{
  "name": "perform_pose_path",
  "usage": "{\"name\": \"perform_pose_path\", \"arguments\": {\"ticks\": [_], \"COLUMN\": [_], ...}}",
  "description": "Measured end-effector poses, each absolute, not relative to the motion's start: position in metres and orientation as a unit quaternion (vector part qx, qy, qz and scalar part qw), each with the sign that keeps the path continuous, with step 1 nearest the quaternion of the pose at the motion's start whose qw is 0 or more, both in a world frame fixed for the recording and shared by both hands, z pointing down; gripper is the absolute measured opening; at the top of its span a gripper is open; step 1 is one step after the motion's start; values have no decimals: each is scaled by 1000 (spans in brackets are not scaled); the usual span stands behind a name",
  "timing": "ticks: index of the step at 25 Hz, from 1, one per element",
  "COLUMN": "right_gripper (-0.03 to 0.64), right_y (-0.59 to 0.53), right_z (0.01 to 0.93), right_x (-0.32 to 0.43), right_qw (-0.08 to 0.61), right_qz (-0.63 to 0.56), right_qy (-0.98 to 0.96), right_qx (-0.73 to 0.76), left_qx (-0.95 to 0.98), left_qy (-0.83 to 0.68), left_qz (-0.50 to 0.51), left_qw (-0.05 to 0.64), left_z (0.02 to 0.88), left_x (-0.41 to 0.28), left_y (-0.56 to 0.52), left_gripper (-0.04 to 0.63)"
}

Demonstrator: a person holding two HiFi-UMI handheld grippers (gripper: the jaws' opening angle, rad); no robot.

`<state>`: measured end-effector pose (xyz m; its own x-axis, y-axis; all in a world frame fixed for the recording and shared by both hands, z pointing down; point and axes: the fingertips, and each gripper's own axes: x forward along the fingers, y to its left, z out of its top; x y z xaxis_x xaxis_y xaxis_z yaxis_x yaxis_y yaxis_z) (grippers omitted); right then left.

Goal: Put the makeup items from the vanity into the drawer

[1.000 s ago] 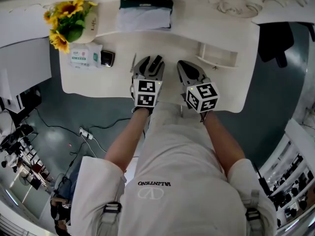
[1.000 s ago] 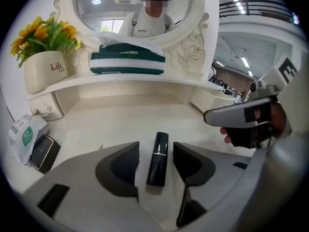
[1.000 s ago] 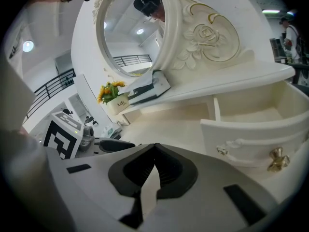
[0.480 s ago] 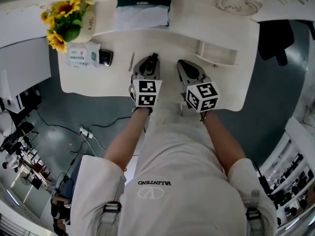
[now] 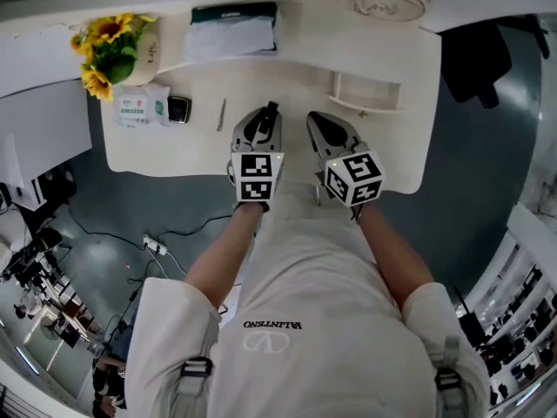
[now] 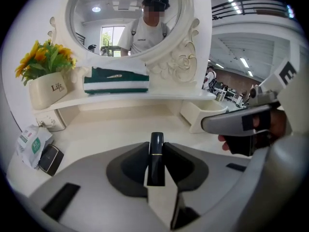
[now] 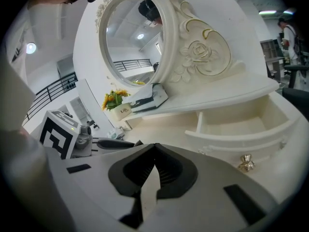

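Observation:
A black lipstick tube [image 6: 155, 166] with a thin gold band stands upright between the jaws of my left gripper [image 6: 155, 150], which is shut on it. In the head view the left gripper [image 5: 264, 118] hovers over the white vanity top [image 5: 296, 81], and the lipstick's tip [image 5: 271, 109] pokes out ahead of it. My right gripper [image 5: 318, 120] is beside it on the right, shut with nothing in it [image 7: 153, 149]. The open white drawer [image 5: 365, 91] lies just beyond the right gripper and shows no contents [image 7: 241, 122].
A thin pencil-like stick [image 5: 221, 114], a black compact [image 5: 178, 109] and a wipes pack [image 5: 139, 103] lie left of the left gripper. A sunflower pot [image 5: 113, 46] and a green-and-white folded stack [image 5: 233, 31] sit on the shelf below the oval mirror [image 6: 130, 18].
The left jaws have come together on the lipstick, which stood between wider jaws a second ago. The left gripper has drifted slightly away from the stick. The right gripper has barely moved.

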<state>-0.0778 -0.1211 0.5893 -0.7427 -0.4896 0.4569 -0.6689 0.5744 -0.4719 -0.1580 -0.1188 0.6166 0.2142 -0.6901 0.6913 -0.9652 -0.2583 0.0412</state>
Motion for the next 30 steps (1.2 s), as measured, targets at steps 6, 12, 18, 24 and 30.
{"name": "perform_pose_path", "arguments": {"ticks": [6, 12, 18, 24, 30], "right_gripper": [12, 12, 12, 12, 12], "right_y": [-123, -132, -144, -153, -159], "right_z": [565, 549, 546, 542, 543], "right_x": [-53, -12, 32, 55, 70], "right_qw": [130, 132, 127, 123, 117], "right_qz": [307, 295, 298, 297, 302], "right_qy": [-874, -856, -838, -834, -830], "right_qx": [354, 404, 440, 448, 455], "left_qx": [759, 770, 783, 785, 788], "left_qy": [-547, -535, -525, -524, -516], "left_qz": [260, 255, 246, 237, 237], "left_qw": [238, 234, 225, 230, 236], "left_z": [589, 575, 559, 553, 554], "left_x": [-118, -85, -50, -22, 1], "left_y": [-127, -129, -140, -152, -160], "left_gripper": [98, 98, 98, 98, 98]}}
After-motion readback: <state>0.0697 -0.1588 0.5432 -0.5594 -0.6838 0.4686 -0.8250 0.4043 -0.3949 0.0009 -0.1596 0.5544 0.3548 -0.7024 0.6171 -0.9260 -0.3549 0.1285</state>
